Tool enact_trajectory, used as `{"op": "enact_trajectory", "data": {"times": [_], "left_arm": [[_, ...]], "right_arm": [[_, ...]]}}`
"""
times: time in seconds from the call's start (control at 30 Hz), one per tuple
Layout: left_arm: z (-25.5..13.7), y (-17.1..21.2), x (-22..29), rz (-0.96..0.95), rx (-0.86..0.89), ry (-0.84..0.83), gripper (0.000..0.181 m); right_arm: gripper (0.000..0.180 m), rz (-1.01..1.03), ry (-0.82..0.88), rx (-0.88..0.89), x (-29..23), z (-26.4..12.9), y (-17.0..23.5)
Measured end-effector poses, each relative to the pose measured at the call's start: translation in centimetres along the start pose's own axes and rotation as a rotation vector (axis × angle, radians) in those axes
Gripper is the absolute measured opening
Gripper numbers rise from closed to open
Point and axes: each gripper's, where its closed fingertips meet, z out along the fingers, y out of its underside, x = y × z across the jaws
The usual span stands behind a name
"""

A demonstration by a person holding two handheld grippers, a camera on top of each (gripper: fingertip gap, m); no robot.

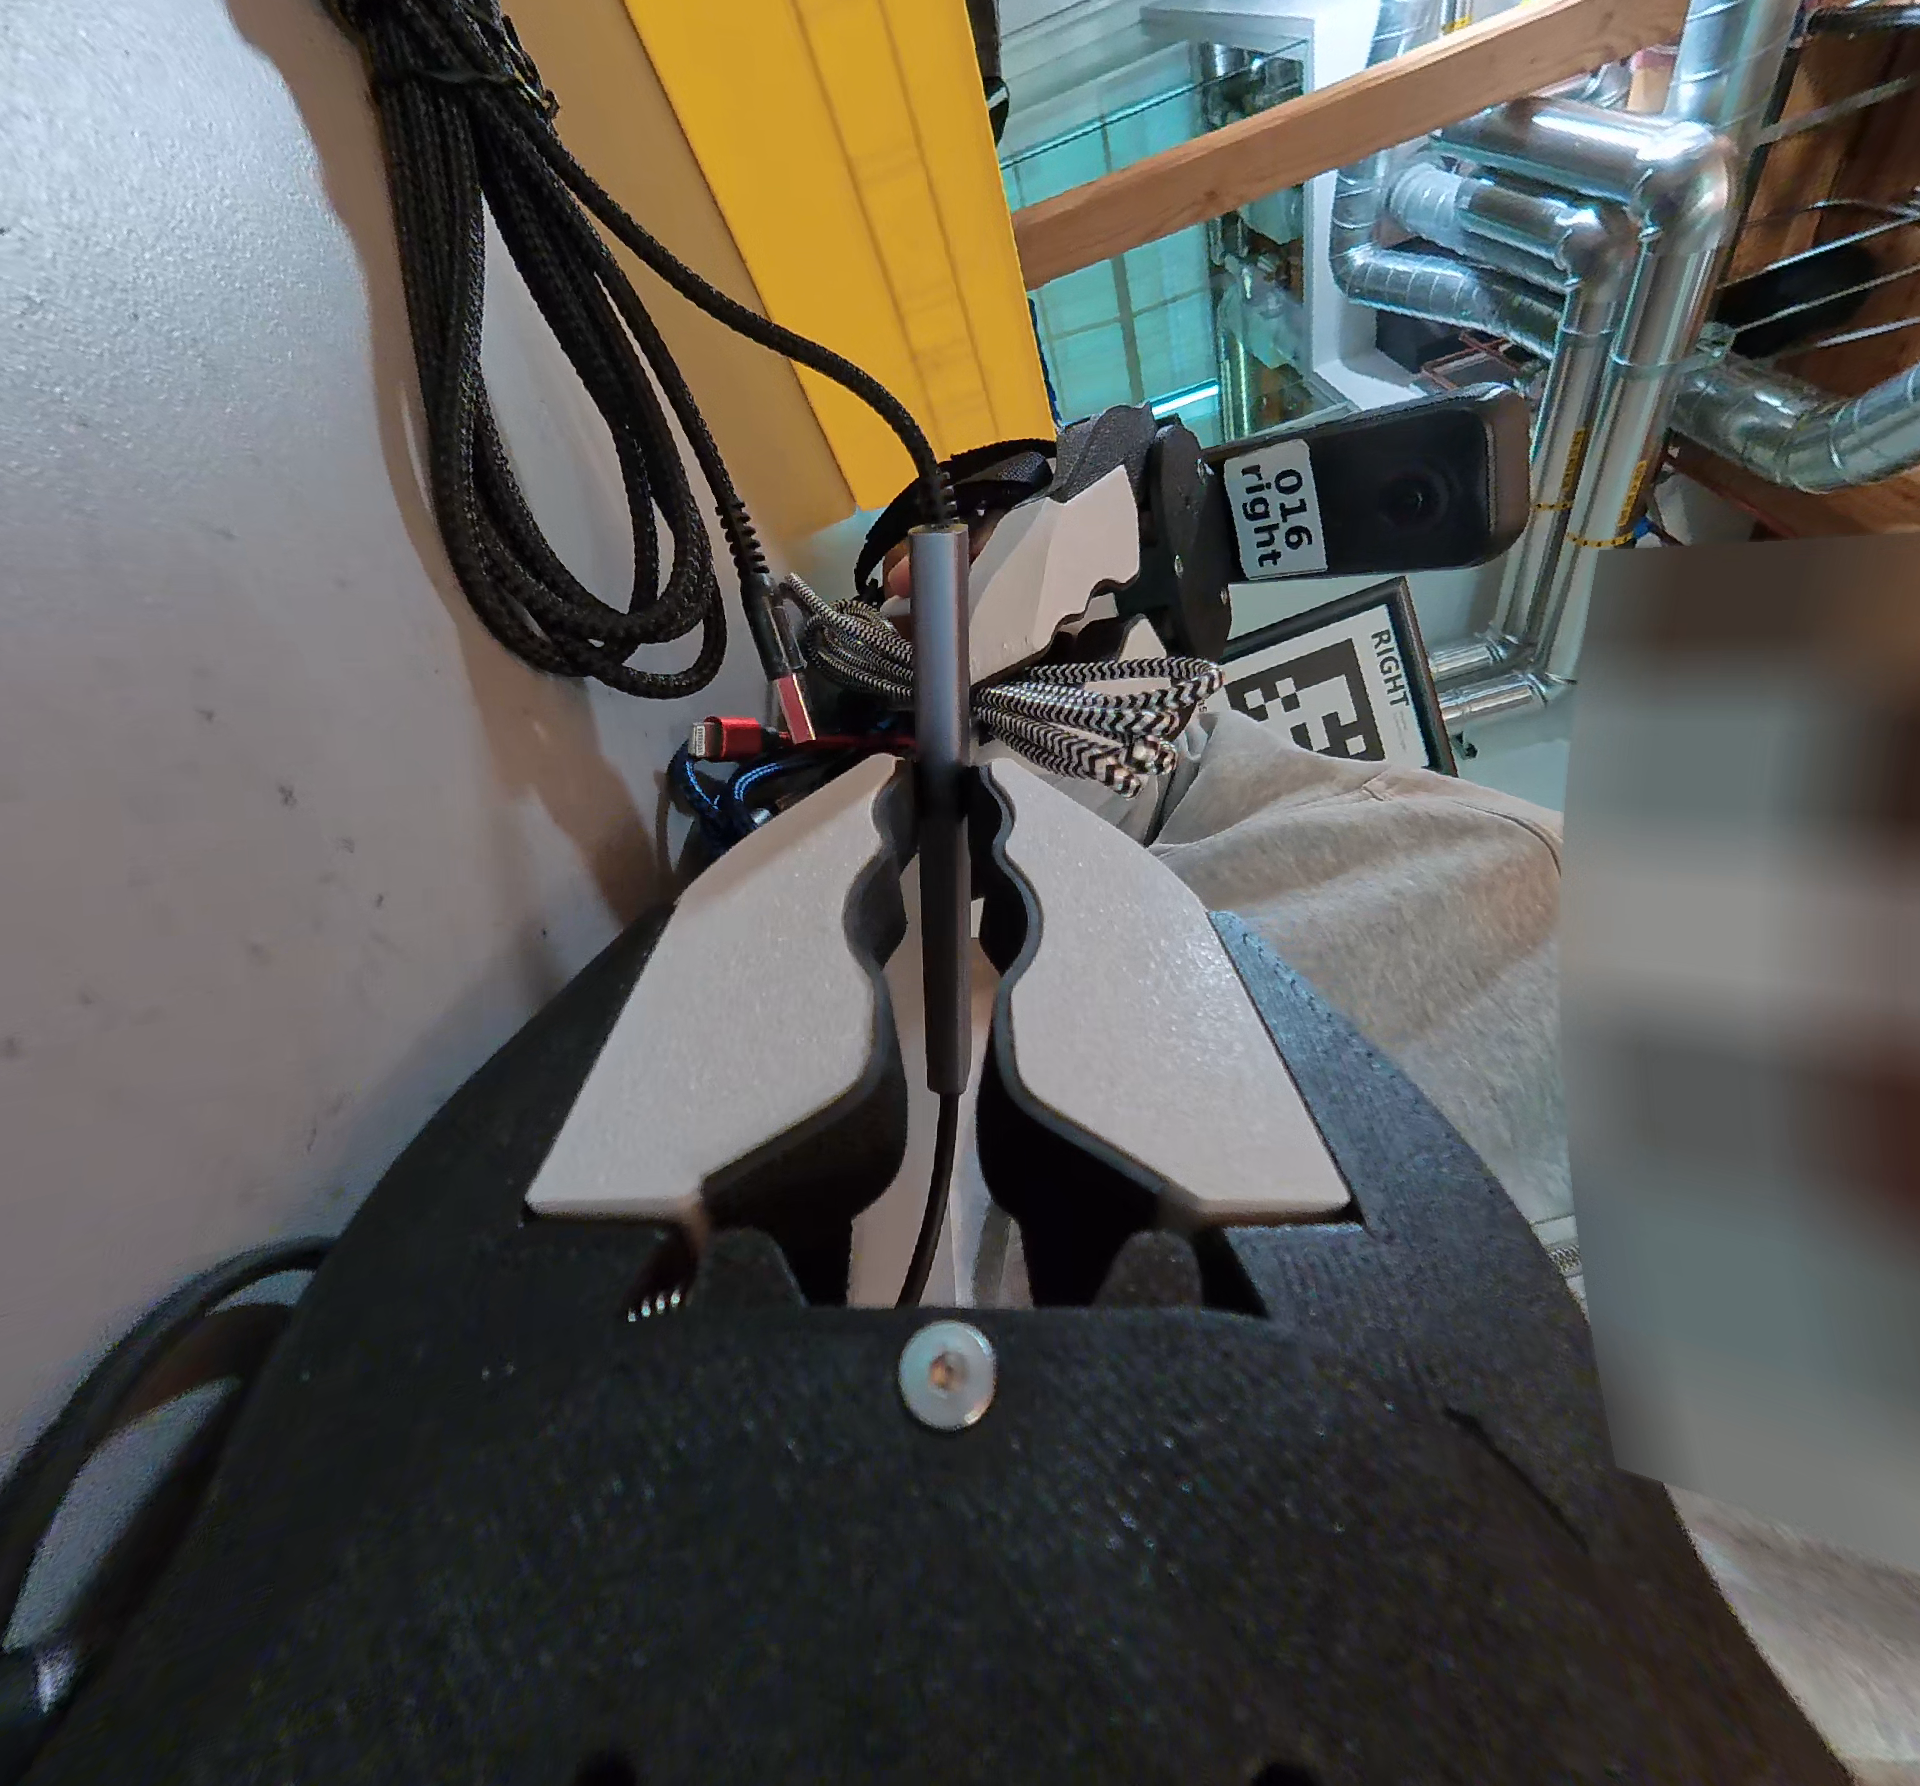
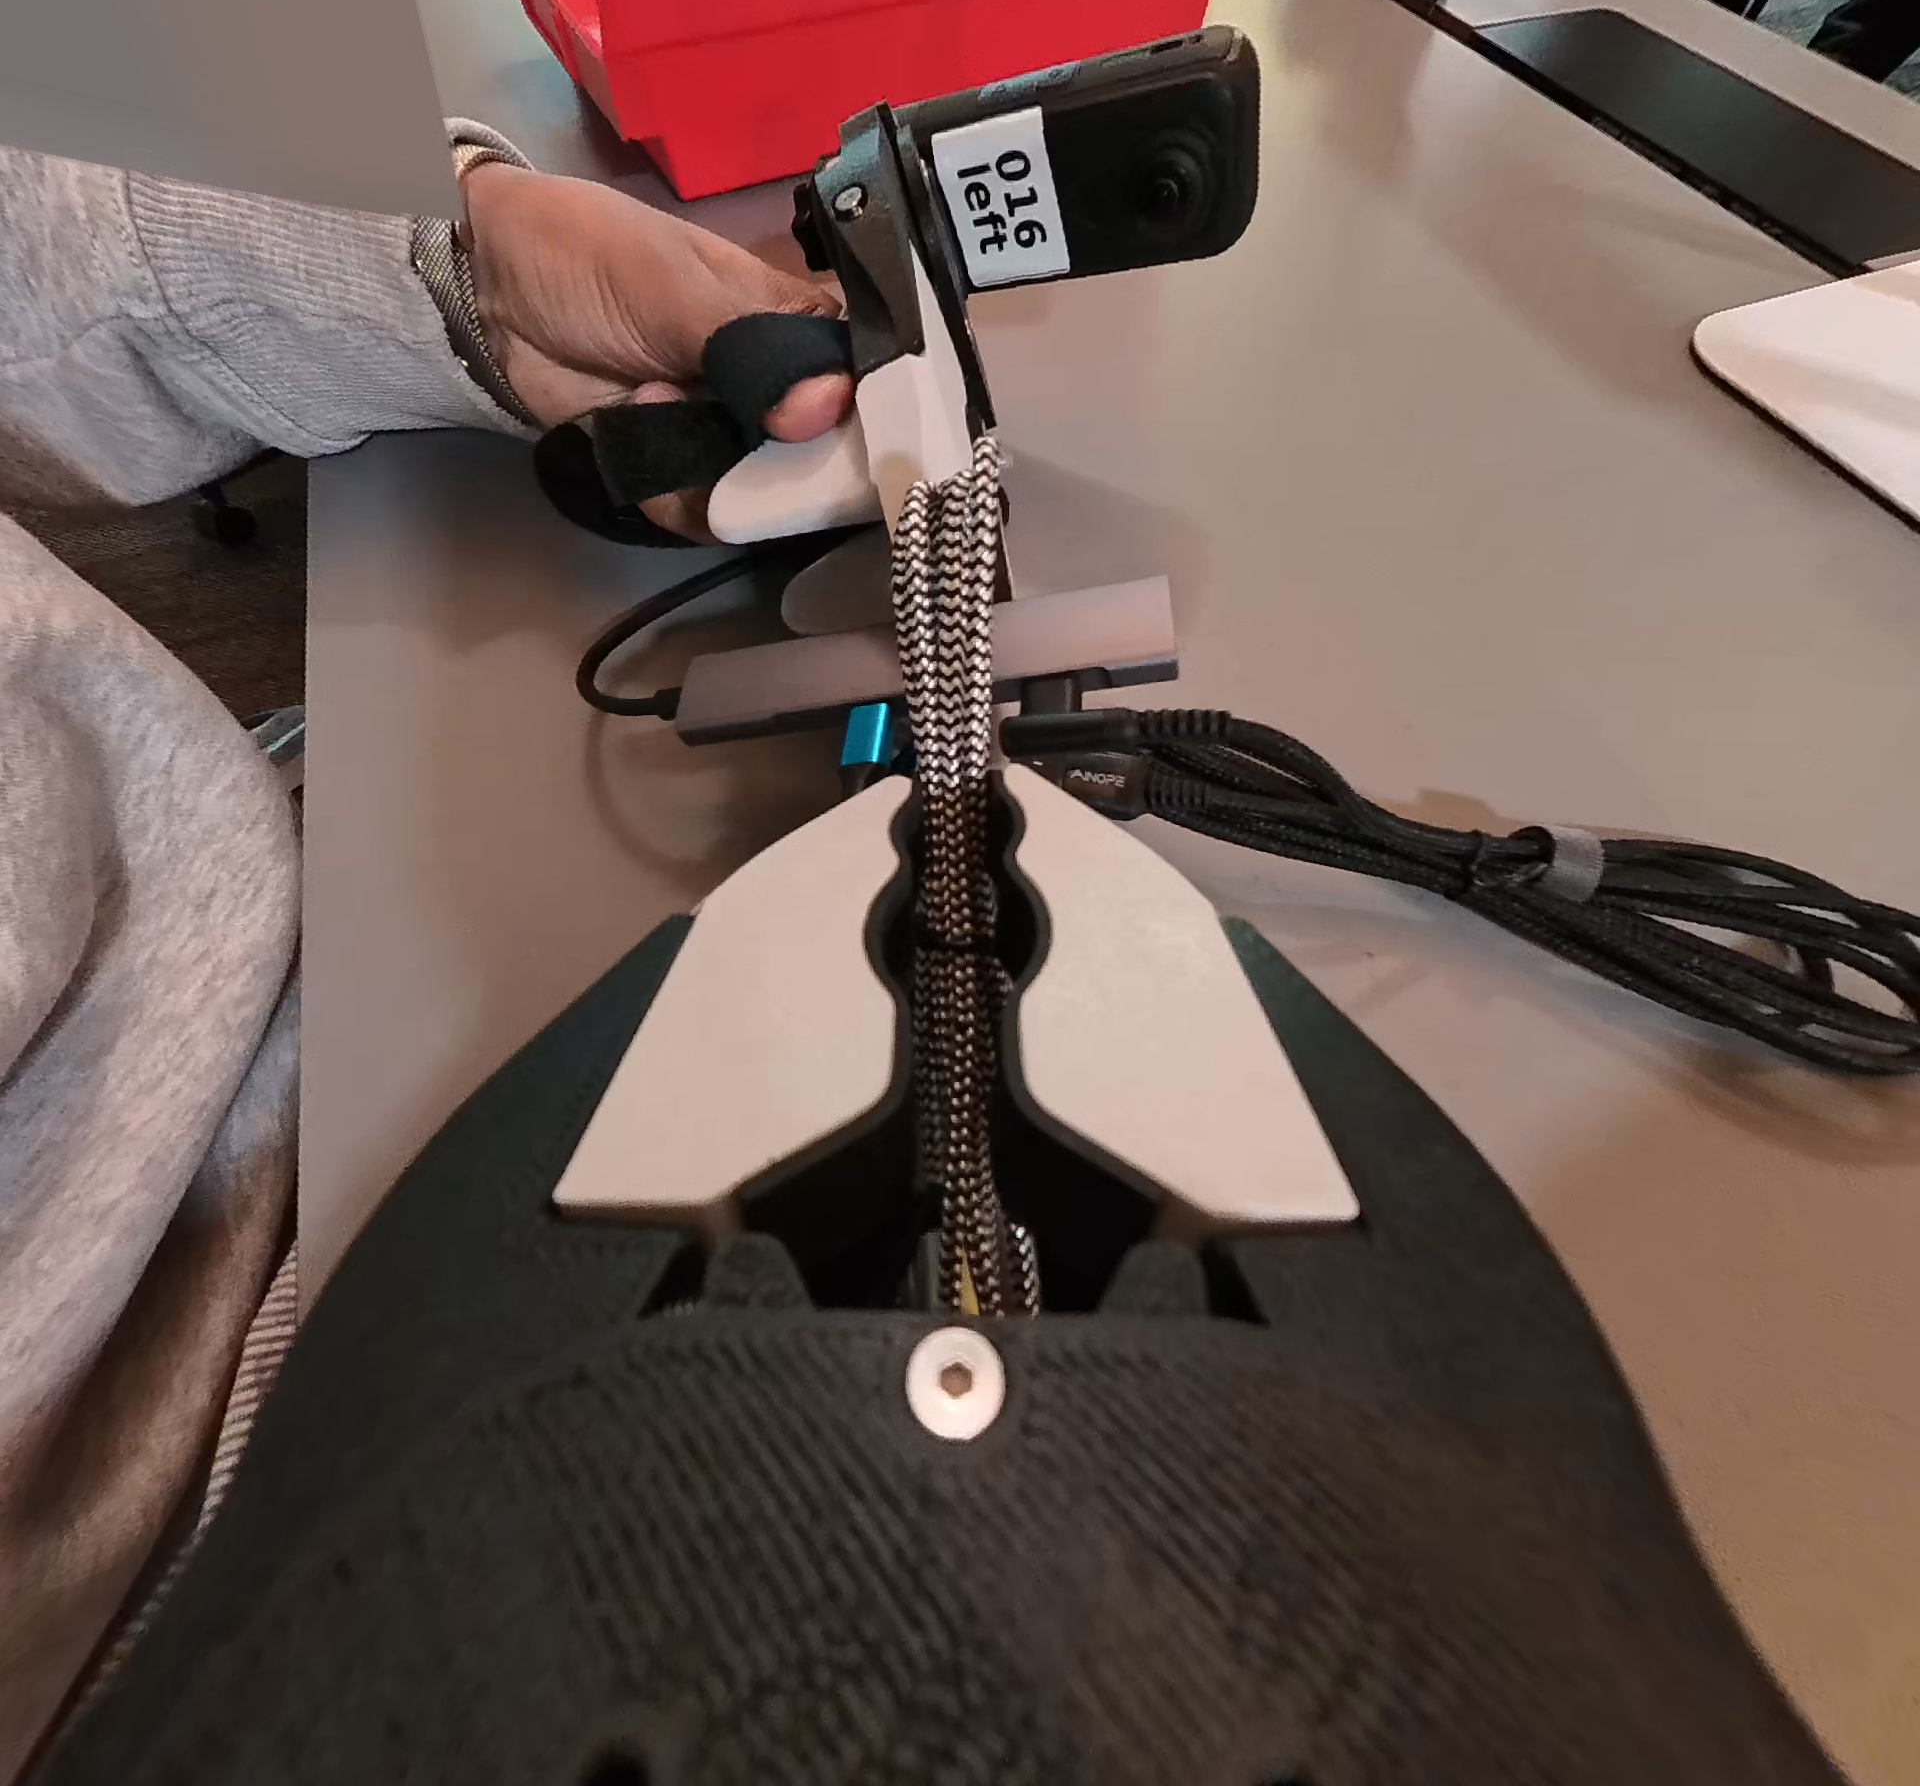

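Item 1: left gripper (image 1: pixel 940 780), clamped edge-on around a slim grey metal hub bar (image 1: pixel 940 801), apparently to steady it while plugs stood in its ports; held just above the grey bench (image 2: pixel 1351 489), near its front edge.

Item 2: right gripper (image 2: pixel 961 780), closed on a bundled black-and-white braided cable (image 2: pixel 951 614), loops pinched together, lying across the hub.

Item 3: coiled black braided cable (image 2: pixel 1558 884), strapped, resting toward the bench's right edge, plugged into the hub.

Item 4: red plastic bin (image 2: pixel 862 1), at the far edge.

Grey table (image 2: pixel 1351 510); silver ducts (image 1: pixel 1558 209) (perhaps ventilation) beyond.
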Motion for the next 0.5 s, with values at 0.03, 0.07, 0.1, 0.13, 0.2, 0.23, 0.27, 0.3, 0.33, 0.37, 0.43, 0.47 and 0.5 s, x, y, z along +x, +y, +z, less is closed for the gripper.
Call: {"op": "enact_trajectory", "data": {"times": [0.03,0.07,0.1,0.13,0.2,0.23,0.27,0.3,0.33,0.37,0.43,0.47,0.5], "left_arm": [[0.01,0.02,0.01,0.000,-0.002,0.001,0.011],[0.02,0.05,0.04,0.001,-0.003,0.002,0.011],[0.02,0.06,0.03,0.002,-0.004,0.002,0.011],[0.04,0.08,0.03,0.003,-0.004,0.001,0.011],[0.04,0.09,-0.02,0.001,-0.005,-0.003,0.011],[0.06,0.11,-0.02,0.002,-0.006,-0.004,0.011],[0.08,0.15,-0.01,0.004,-0.008,-0.005,0.011],[0.12,0.21,0.00,0.007,-0.011,-0.006,0.011],[0.14,0.27,-0.01,0.009,-0.016,-0.008,0.011],[0.19,0.36,-0.01,0.012,-0.021,-0.010,0.011],[0.48,0.87,-0.15,0.024,-0.056,-0.027,0.011],[0.57,0.84,-0.26,0.036,-0.052,-0.043,0.011],[0.60,0.75,-0.23,0.047,-0.043,-0.048,0.011]], "right_arm": [[0.010,0.002,-0.004,0.001,-0.01,-0.01,0.00],[0.010,0.003,-0.007,0.003,-0.02,0.00,-0.02],[0.010,0.004,-0.009,0.004,-0.03,0.00,-0.02],[0.010,0.006,-0.010,0.005,-0.01,0.00,-0.02],[0.010,0.008,-0.011,0.003,0.02,0.04,0.01],[0.010,0.008,-0.013,0.003,0.01,0.05,0.03],[0.010,0.011,-0.016,0.005,0.00,0.04,0.03],[0.010,0.012,-0.018,0.006,0.00,0.04,0.04],[0.010,0.013,-0.016,0.007,0.02,0.03,0.05],[0.010,0.012,-0.012,0.006,0.08,0.04,0.08],[0.009,0.005,0.003,-0.002,0.29,0.10,0.24],[0.009,-0.004,0.007,-0.011,0.35,0.13,0.41],[0.009,-0.004,0.013,-0.010,0.49,0.11,0.46]]}}
